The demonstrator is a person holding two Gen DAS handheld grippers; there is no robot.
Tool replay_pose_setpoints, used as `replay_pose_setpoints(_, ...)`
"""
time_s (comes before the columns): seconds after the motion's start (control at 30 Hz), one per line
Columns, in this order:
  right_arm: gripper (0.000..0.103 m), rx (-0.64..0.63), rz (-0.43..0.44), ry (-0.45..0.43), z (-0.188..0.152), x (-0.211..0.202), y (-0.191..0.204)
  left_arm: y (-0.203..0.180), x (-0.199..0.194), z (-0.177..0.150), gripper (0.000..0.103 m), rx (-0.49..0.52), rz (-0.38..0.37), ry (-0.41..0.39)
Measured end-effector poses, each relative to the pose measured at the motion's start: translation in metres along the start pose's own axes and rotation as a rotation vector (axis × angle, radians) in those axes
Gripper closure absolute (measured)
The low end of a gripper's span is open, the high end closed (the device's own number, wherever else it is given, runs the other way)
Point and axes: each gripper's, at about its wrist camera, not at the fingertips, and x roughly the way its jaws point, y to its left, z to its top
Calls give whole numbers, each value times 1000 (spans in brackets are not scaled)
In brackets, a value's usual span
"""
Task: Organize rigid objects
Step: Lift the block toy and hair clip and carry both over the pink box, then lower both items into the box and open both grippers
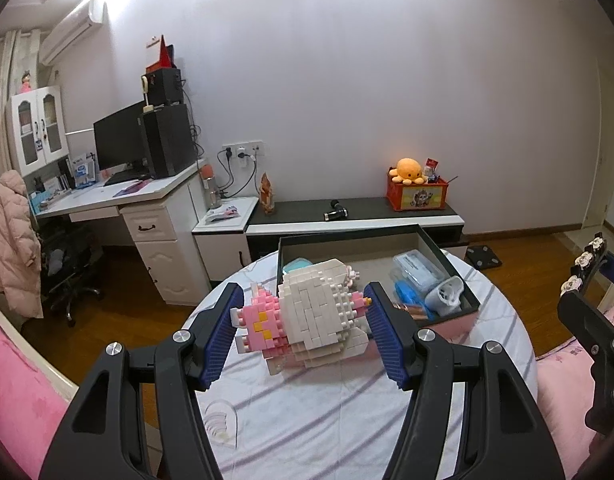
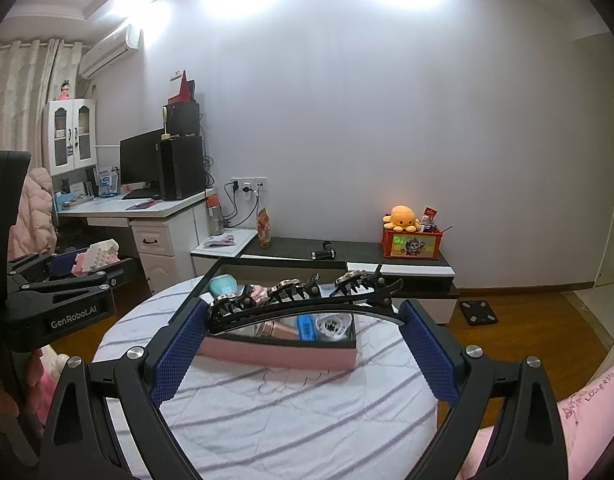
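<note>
My left gripper is shut on a pink and white brick-built figure, held above the round table just short of the open box. It also shows at the left of the right wrist view, the figure in its jaws. My right gripper is shut on a black hair band with several claw clips, held across the near side of the box. The band's end shows at the right of the left wrist view.
The box holds a teal case, a clear packet, a blue item and a white holder. A low cabinet with an orange crate stands behind, a desk at left, pink bedding at right.
</note>
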Motion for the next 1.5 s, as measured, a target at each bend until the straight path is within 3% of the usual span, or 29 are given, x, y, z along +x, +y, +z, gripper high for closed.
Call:
replay_pose_setpoints(0.27,7,-2,17,45,26,73,-9,-3,71,37,39,22,-34,49)
replay_pose_setpoints(0.37,7,-8,34,76,36,108,-12,-6,108,53,39,30,-78,102)
replay_pose_setpoints(0.57,7,-38,52,159,44,184,-18,-19,184,71,39,84,-80,192)
replay_pose_setpoints(0.8,7,-45,76,292,42,273,-25,-24,274,76,40,124,-30,314)
replay_pose_setpoints(0.97,7,-72,79,396,33,327,-28,-23,333,62,40,128,-24,430)
replay_pose_setpoints(1.13,7,-67,95,509,22,363,-31,-31,360,46,40,142,-12,493)
replay_pose_setpoints(1.2,7,-33,146,542,20,368,-36,-34,364,44,39,134,-26,503)
replay_pose_setpoints(1.47,7,-74,90,532,27,370,-38,-36,359,47,38,147,-29,509)
replay_pose_setpoints(1.5,6,-79,95,539,27,371,-37,-38,359,46,34,162,-33,522)
